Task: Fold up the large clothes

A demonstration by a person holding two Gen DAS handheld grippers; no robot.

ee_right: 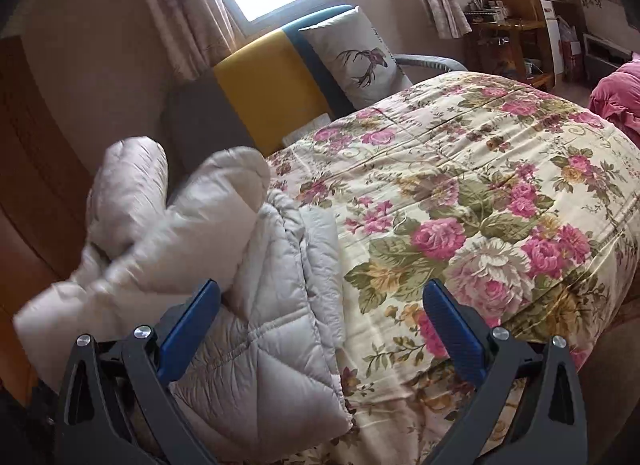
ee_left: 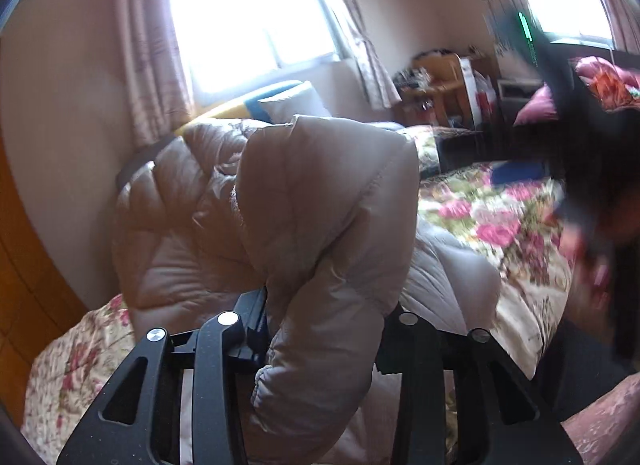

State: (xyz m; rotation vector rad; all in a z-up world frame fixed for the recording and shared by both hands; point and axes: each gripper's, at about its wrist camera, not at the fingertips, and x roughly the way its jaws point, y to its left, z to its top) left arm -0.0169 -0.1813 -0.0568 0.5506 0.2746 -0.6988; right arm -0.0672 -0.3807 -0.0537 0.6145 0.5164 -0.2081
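- Two grippers are at work on one padded jacket (ee_right: pixel 256 329), which lies at the near left edge of the bed, on the flowered quilt (ee_right: pixel 480 193).
- At the left of the scene, the left gripper (ee_left: pixel 320 329) has its jaws closed on a thick fold of the jacket (ee_left: pixel 320 225). This part is lifted above the bed and hangs over the fingers, so it hides most of the view behind it.
- In the middle, the rest of the jacket stays flat on the quilt, with its quilted side up and one edge bunched beside the flowers.
- To the right of it, the right gripper (ee_right: pixel 320 329) has its jaws wide open and grips nothing. It hovers above the border between jacket and quilt.
- At the far right of the left view, a dark blurred shape is probably this other gripper, but I cannot tell for sure.
- I judge that the step in hand is folding a lifted part, perhaps a sleeve, over the body.
- The next move calls for carrying the held part across and laying it flat; the open gripper could hold the body down or take another edge.
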